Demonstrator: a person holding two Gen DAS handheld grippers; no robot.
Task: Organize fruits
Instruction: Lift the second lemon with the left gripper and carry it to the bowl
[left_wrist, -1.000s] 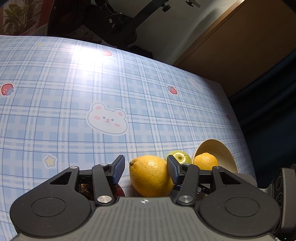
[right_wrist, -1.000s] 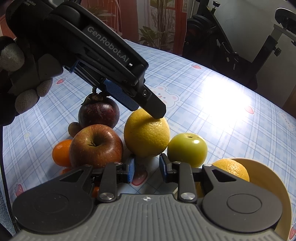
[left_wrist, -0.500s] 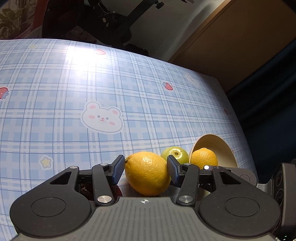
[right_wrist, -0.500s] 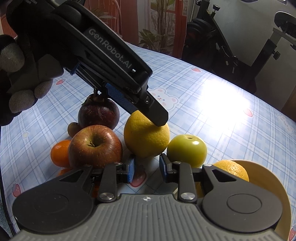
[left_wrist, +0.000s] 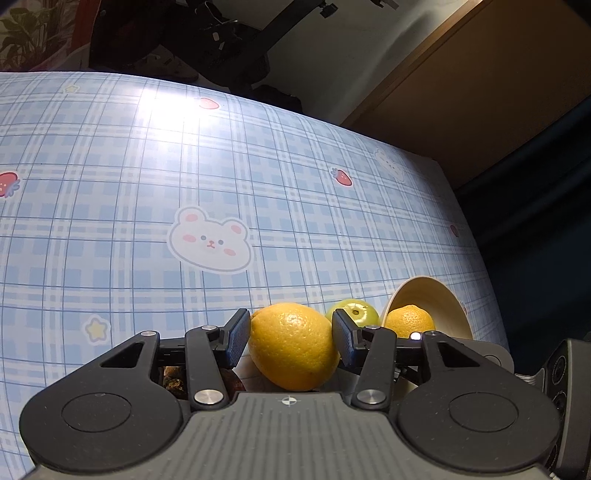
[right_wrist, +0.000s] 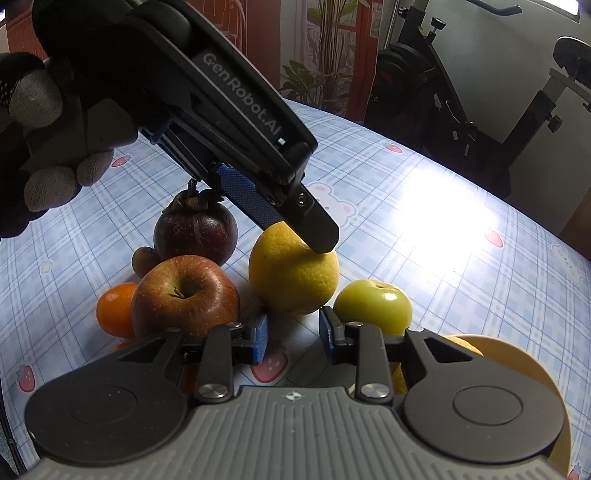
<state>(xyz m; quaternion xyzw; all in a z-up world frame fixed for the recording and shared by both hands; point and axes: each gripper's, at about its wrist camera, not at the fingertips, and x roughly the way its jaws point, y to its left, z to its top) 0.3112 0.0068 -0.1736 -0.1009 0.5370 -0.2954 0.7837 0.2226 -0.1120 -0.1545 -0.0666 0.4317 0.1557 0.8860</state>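
Note:
A big yellow lemon (left_wrist: 293, 347) sits between the pads of my left gripper (left_wrist: 288, 321), which is shut on it, both pads touching its sides. In the right wrist view one black finger (right_wrist: 314, 221) of that gripper comes down over the lemon (right_wrist: 293, 273) from the upper left. My right gripper (right_wrist: 293, 325) hovers just in front of the lemon, shut, with nothing between its pads. A green apple (right_wrist: 373, 306) lies to the lemon's right. A cream bowl (right_wrist: 535, 373) at the lower right holds an orange (left_wrist: 410, 321).
Left of the lemon lie a red apple (right_wrist: 184, 299), a dark mangosteen (right_wrist: 195, 232), a mandarin (right_wrist: 114, 310) and a small brown fruit (right_wrist: 144, 258). A gloved hand (right_wrist: 48, 147) grips the left gripper. The blue checked tablecloth (left_wrist: 221, 166) stretches beyond; exercise equipment stands past its far edge.

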